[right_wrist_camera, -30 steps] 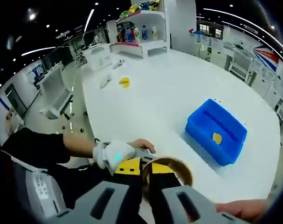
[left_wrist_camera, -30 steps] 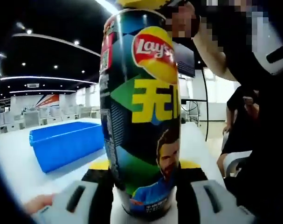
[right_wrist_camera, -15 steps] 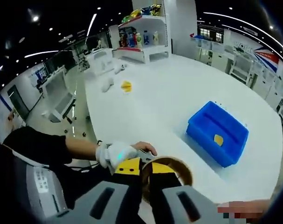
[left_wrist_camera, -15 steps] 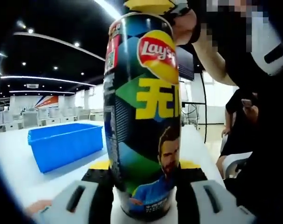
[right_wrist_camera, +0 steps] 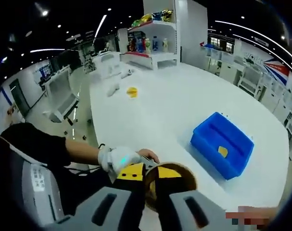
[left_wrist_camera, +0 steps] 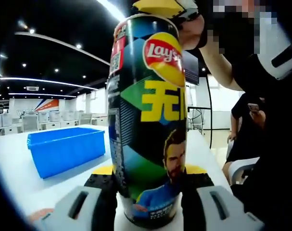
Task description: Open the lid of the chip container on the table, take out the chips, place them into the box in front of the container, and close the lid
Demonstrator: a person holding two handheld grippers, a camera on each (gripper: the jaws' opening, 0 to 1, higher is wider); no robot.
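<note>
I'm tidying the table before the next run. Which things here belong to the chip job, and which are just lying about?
In the job:
- chip can, clamped by the left gripper
- its open mouth, with the right gripper over it
- blue box, one chip inside

Lying about:
- yellow item far across the table
- white items beside it
- shelf of goods

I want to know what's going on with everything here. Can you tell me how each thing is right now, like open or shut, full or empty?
chip container: upright on the table, lid off, top open
left tongs: shut on the chip container's base
right tongs: at the container's open rim, pinched together
blue box: open on top, one chip inside
table: a yellow piece lies far off on it
</note>
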